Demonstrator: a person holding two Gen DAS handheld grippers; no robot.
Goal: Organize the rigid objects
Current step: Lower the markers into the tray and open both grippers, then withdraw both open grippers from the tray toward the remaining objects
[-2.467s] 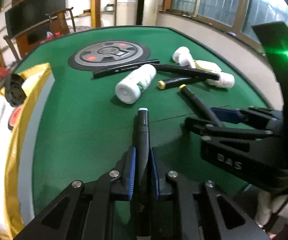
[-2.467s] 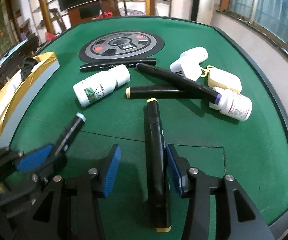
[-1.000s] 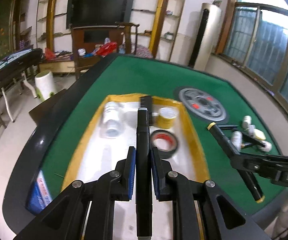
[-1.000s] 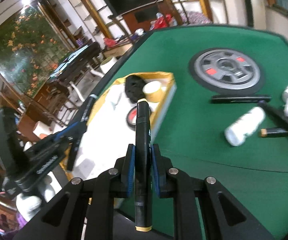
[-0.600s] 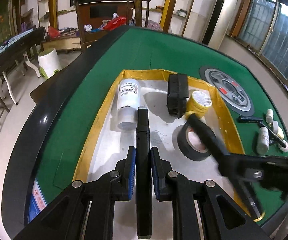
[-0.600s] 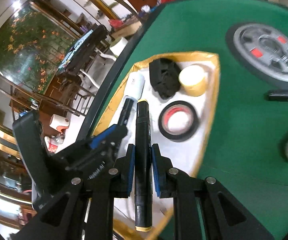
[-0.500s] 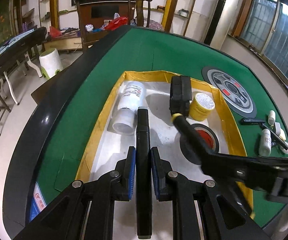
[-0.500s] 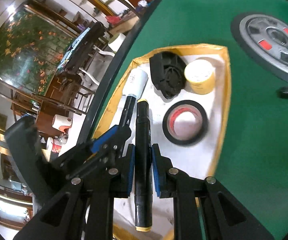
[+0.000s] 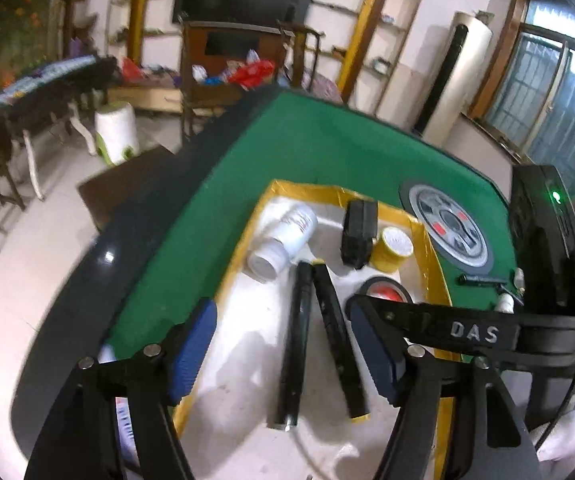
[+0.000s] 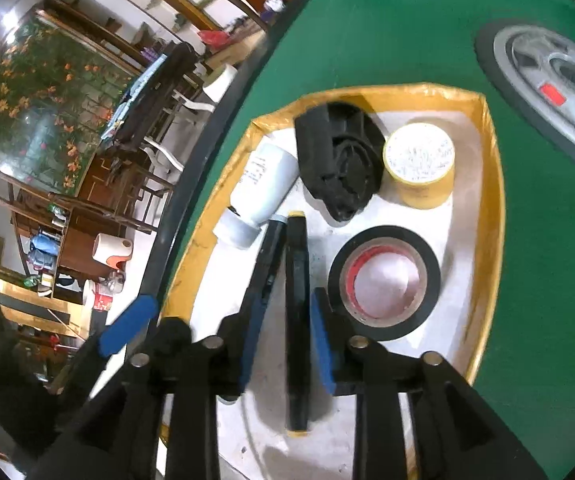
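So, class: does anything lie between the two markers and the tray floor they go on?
Nothing visible does. Both markers already lie side by side on the tray floor, between opening jaws, beside the tape roll.

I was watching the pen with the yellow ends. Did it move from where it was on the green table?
Yes. The yellow-ended marker left the green felt near the grey disc and now lies in the yellow-rimmed tray, beside the black tape roll.

Right gripper [image 10: 283,344] opening; yellow-capped marker [image 10: 298,320] between fingers, seemingly lying in tray [image 10: 493,216].
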